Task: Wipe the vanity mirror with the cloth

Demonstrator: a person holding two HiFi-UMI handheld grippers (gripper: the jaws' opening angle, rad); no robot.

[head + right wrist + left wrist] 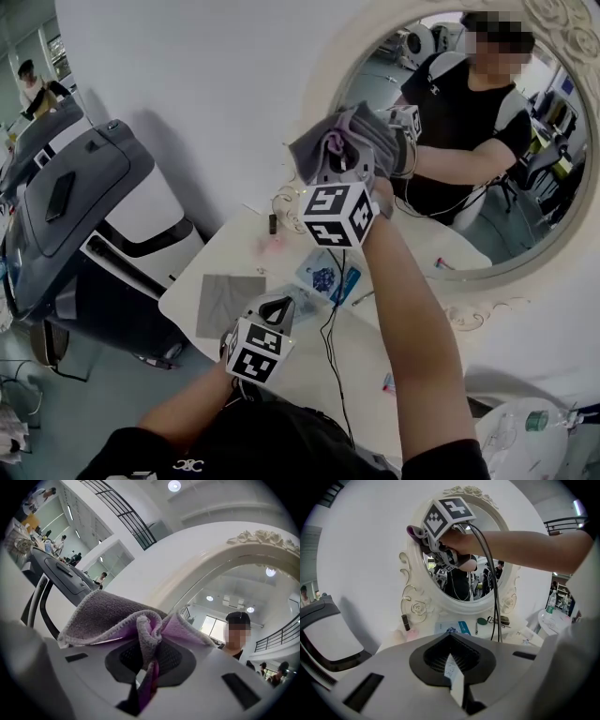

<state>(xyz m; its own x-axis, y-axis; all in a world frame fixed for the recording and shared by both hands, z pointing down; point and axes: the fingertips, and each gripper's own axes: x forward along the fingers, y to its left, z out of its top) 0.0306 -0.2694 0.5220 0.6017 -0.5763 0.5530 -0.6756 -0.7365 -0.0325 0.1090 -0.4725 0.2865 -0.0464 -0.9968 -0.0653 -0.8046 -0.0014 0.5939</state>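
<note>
The oval vanity mirror [525, 220] in its ornate white frame stands at the back of the white table [300, 375]. My right gripper [349, 142] is raised at the mirror's left rim, shut on a bunched grey and purple cloth [323, 142]. In the right gripper view the cloth [108, 613] drapes over the closed jaws of the right gripper [149, 663], with the mirror frame [220, 559] just beyond. The left gripper view shows that cloth [415, 531] against the mirror's [480, 585] upper left rim. My left gripper [277, 307] hangs low over the table, shut, with nothing held [452, 667].
A second grey cloth [228, 303] lies flat on the table's left part. A blue and white packet [328, 278], a small dark tube [273, 223] and small items sit near the mirror's base. A grey and white machine [84, 206] stands left of the table. A cable [328, 328] hangs from the right gripper.
</note>
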